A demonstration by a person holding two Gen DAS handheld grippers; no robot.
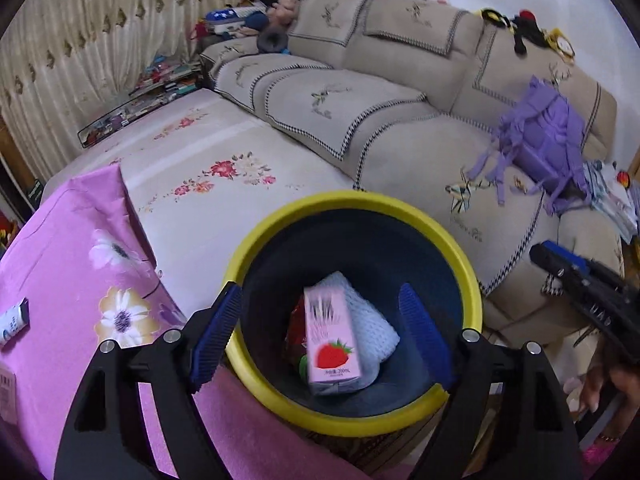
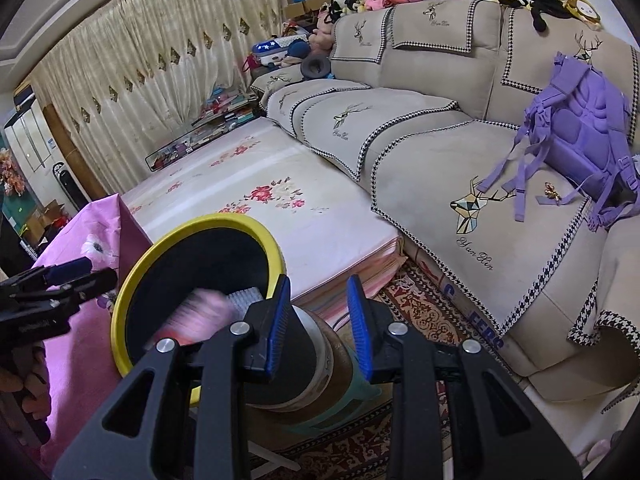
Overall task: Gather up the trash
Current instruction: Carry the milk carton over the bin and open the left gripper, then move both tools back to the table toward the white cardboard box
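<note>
A dark trash bin with a yellow rim stands beside the pink-clothed table. Inside it lie a pink strawberry milk carton, a white foam net and a red wrapper. My left gripper is open and empty, right above the bin mouth. In the right wrist view the bin is at lower left, and the carton shows as a pink blur inside. My right gripper is open and empty, beside the bin's outer wall. The left gripper also shows at the left edge of that view.
A table with a pink floral cloth holds a small white item. A floral mattress lies beyond the bin. A beige sofa carries a purple backpack. A patterned rug covers the floor.
</note>
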